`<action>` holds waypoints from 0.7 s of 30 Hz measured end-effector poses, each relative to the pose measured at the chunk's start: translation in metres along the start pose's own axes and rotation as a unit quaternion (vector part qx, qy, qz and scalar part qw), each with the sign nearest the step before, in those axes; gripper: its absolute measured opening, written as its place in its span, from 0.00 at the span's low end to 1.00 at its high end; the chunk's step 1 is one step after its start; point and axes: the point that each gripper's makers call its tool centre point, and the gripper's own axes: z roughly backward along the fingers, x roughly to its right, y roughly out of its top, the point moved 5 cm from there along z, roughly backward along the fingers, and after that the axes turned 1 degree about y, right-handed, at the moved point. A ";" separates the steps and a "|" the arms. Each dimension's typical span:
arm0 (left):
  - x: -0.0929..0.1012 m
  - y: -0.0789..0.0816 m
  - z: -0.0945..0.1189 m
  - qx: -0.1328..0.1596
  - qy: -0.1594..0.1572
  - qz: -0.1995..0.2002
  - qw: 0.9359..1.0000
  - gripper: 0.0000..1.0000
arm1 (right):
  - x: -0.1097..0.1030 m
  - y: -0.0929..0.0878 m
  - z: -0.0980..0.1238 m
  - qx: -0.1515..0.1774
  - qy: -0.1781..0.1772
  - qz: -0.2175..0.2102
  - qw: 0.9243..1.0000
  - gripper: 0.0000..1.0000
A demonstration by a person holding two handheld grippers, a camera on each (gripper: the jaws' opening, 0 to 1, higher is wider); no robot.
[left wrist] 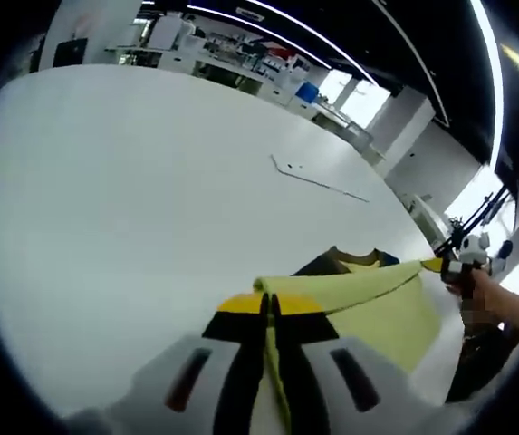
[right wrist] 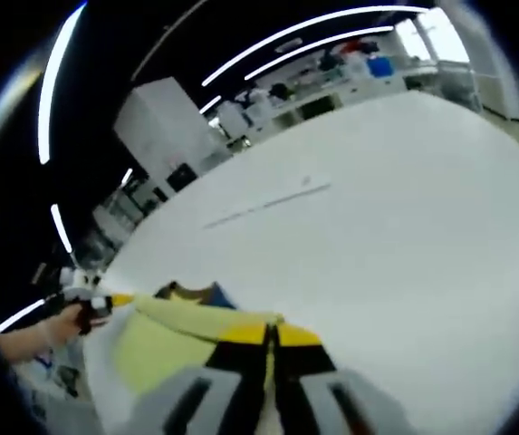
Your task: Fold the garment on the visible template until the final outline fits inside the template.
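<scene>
White and wide, the bench (left wrist: 132,227) carries a faint template line (left wrist: 318,181). Each hand-held gripper, left (left wrist: 271,313) and right (right wrist: 268,340), is clamped on the yellow garment (left wrist: 377,308), stretched between them above the bench. Keep the edge taut and level while lowering toward that line.

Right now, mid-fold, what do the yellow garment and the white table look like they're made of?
The pale yellow garment looks like thin, soft woven or knit fabric, matte: it drapes and sags between the left tongs and the right tongs. The white table top looks hard, smooth and faintly glossy, perhaps laminate; I can't tell exactly.
</scene>
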 end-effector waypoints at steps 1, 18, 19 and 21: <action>0.000 0.000 0.000 -0.003 0.000 -0.004 1.000 0.00 | -0.002 0.000 0.000 0.000 0.001 0.005 1.000 0.00; 0.031 0.004 0.024 -0.006 -0.095 -0.108 0.990 0.67 | -0.020 -0.006 0.021 -0.017 0.026 0.122 0.992 0.64; 0.034 0.002 0.025 -0.007 -0.102 -0.124 0.987 0.73 | -0.025 -0.008 0.023 -0.018 0.029 0.134 0.990 0.67; 0.039 -0.004 0.028 -0.019 -0.113 -0.152 0.982 0.84 | -0.027 -0.009 0.026 -0.022 0.036 0.148 0.988 0.75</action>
